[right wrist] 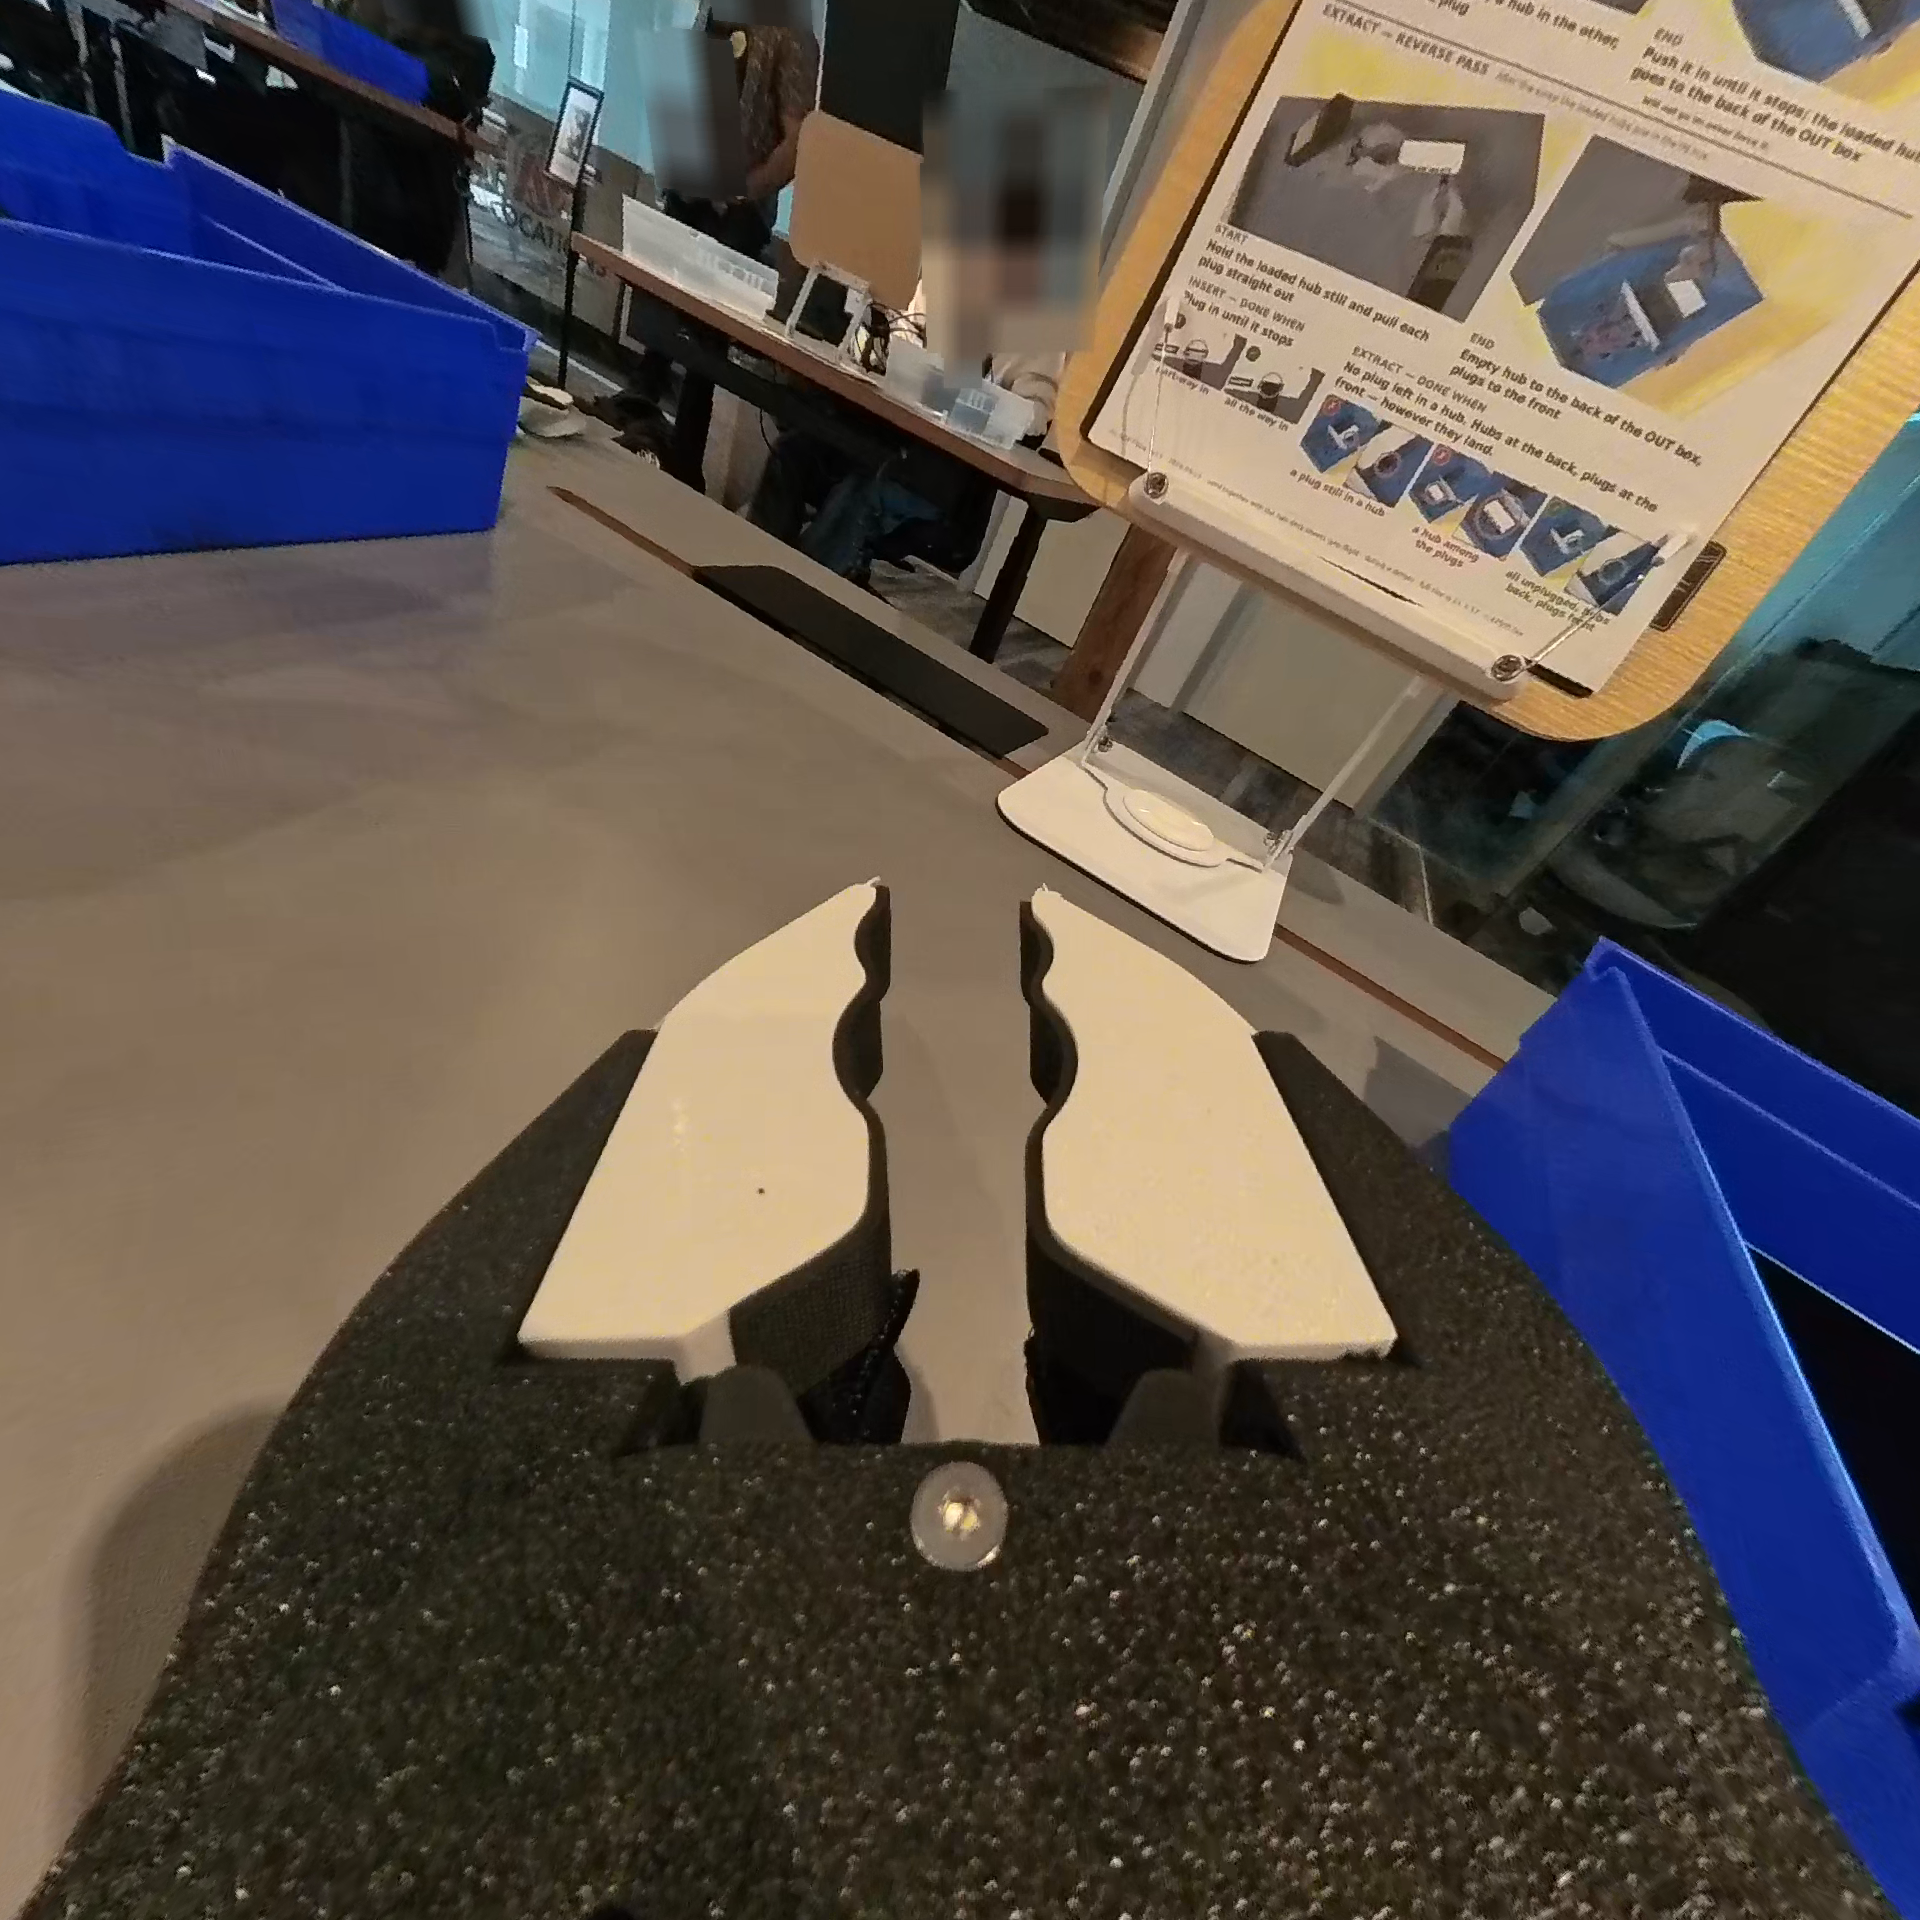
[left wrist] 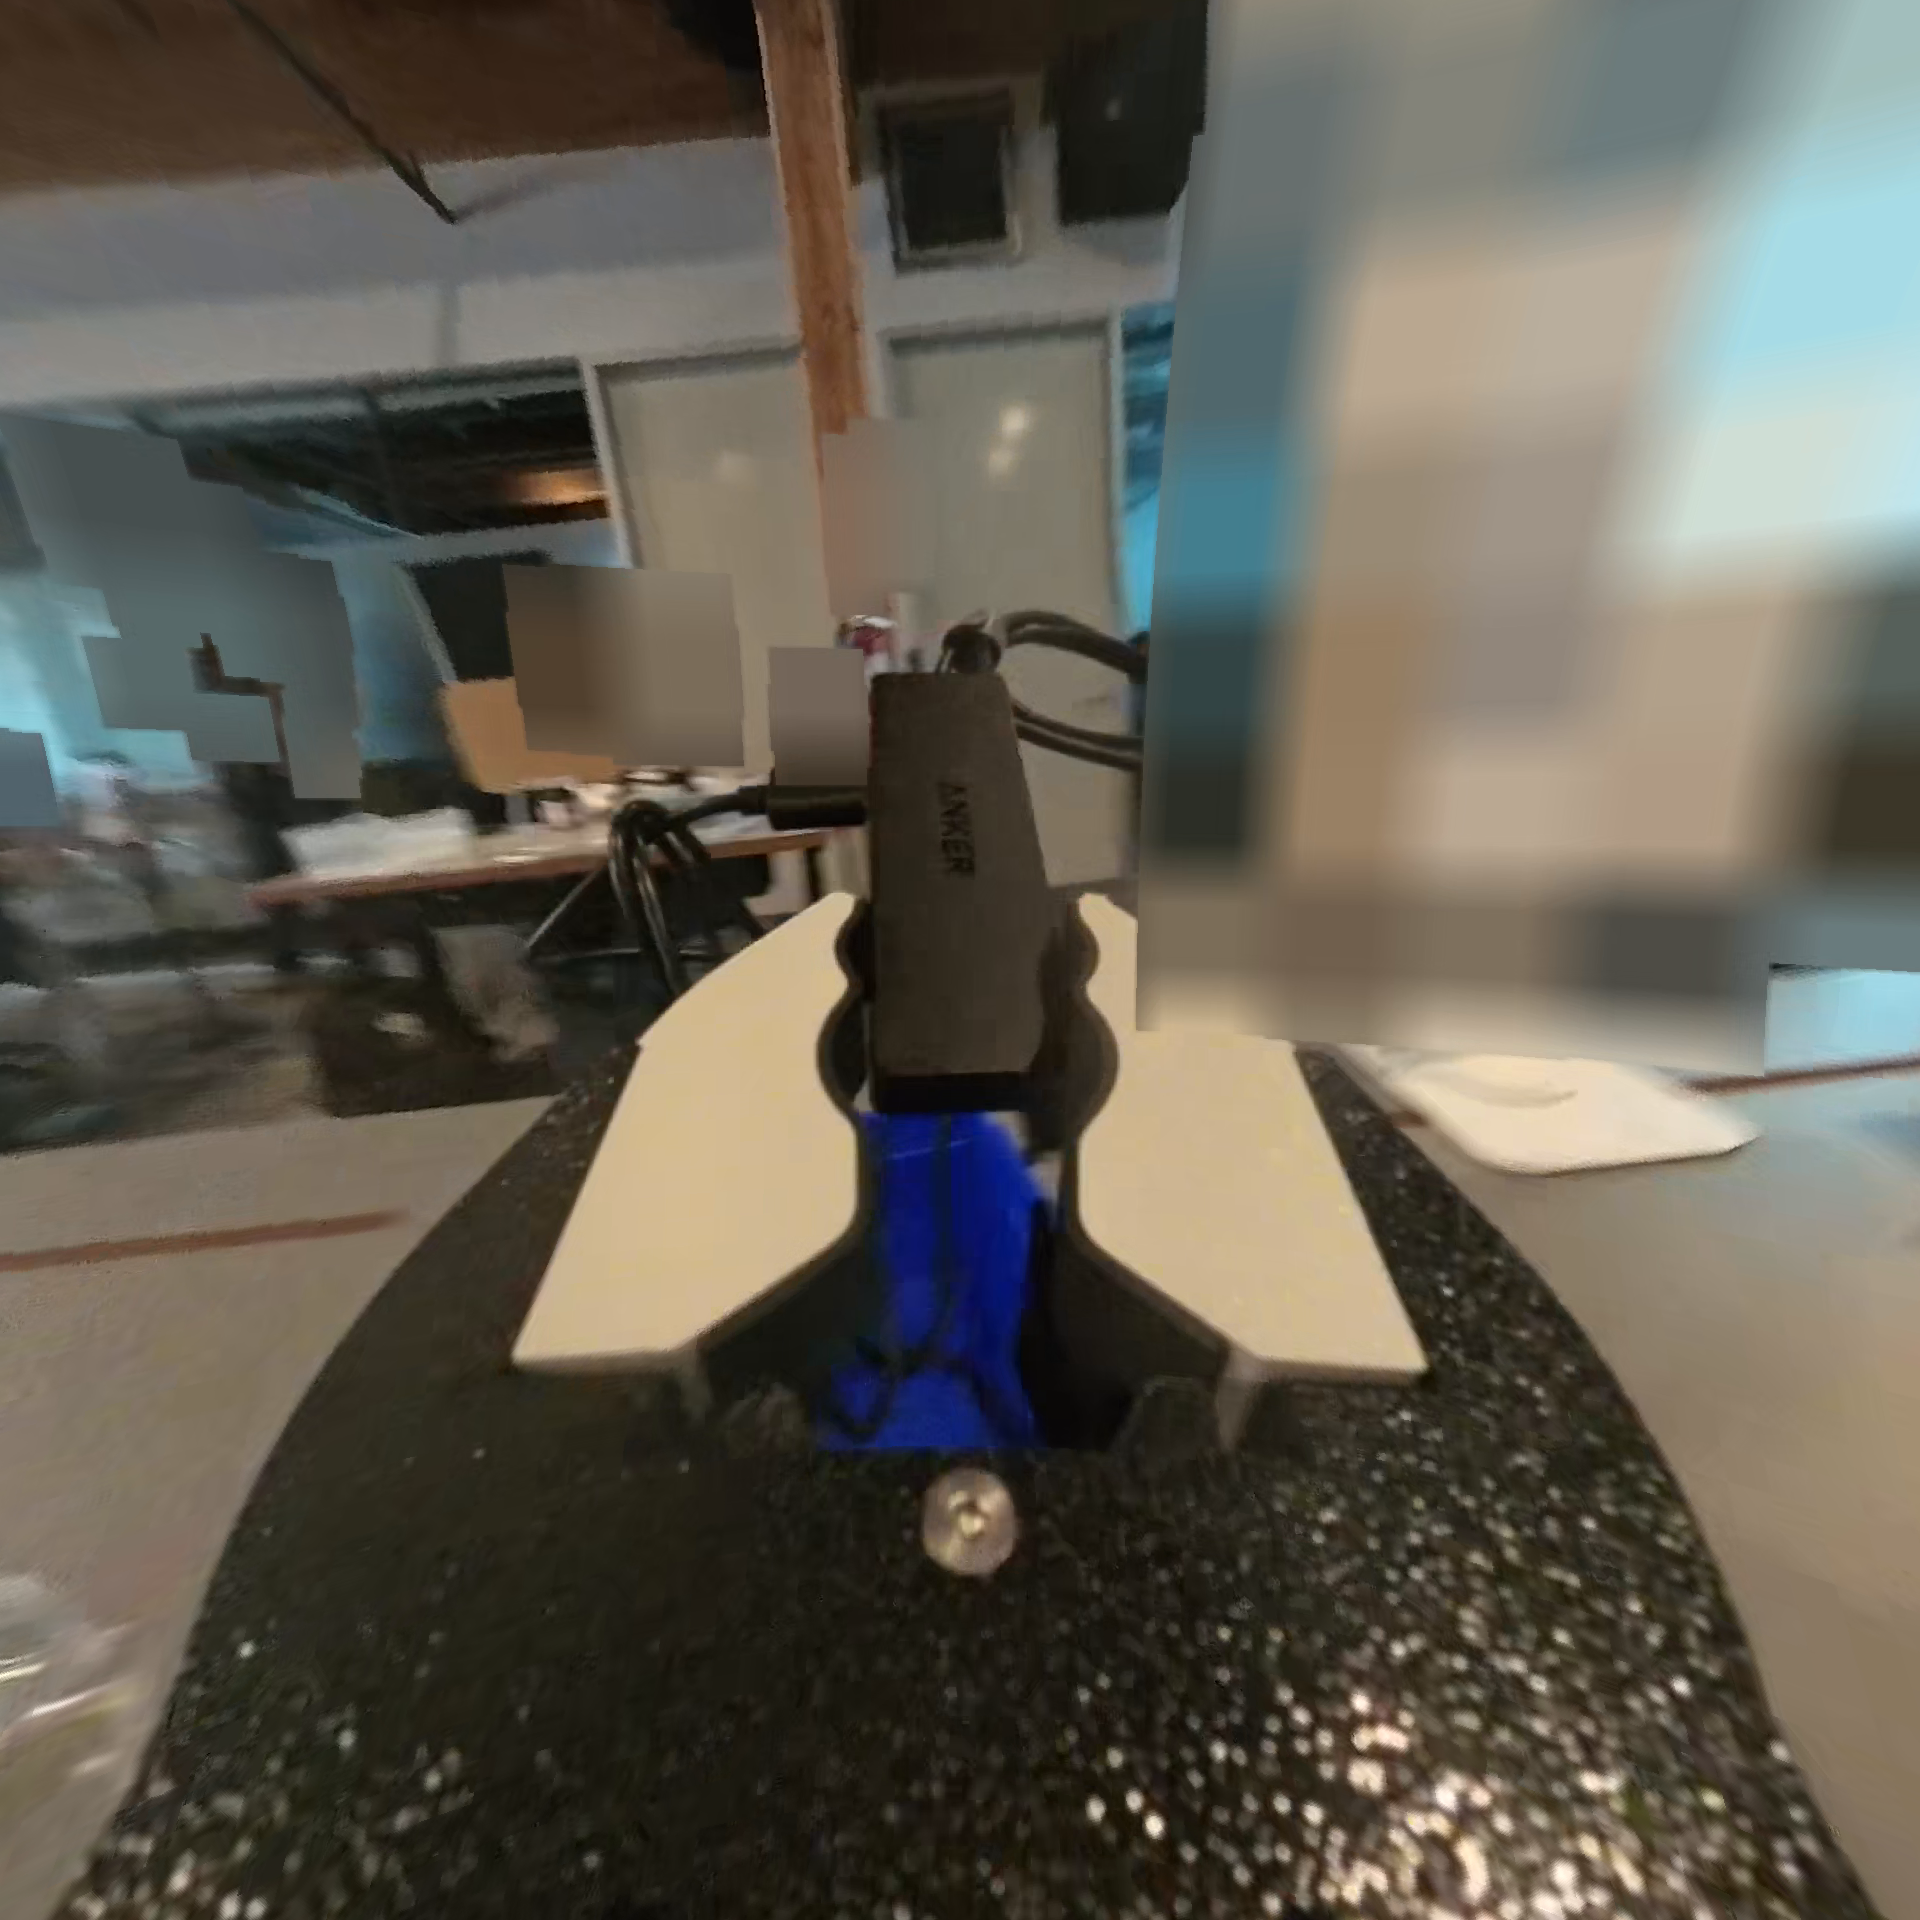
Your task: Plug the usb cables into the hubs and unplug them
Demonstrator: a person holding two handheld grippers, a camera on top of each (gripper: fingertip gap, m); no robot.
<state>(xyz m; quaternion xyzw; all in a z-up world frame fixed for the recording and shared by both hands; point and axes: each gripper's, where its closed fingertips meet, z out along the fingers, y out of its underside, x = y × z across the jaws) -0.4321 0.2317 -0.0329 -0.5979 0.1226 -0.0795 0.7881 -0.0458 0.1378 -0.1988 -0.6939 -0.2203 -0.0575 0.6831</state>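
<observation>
In the left wrist view my left gripper [left wrist: 956, 914] is shut on a black USB hub [left wrist: 951, 862] and holds it upright, lifted off the table. A black USB cable plug [left wrist: 805, 805] sits in the hub's left side, its cable [left wrist: 649, 883] looping down. More black cables [left wrist: 1060, 686] leave the hub's top right. A blue bin [left wrist: 935, 1268] shows below between the fingers. In the right wrist view my right gripper [right wrist: 956, 904] is open and empty, low over the grey table [right wrist: 416, 831].
Blue bins stand at the far left [right wrist: 239, 384] and close on the right [right wrist: 1714, 1299]. An instruction board [right wrist: 1475, 343] on a white stand [right wrist: 1153, 842] is ahead right. A black strip [right wrist: 873, 655] lies in the table. People sit at a far table.
</observation>
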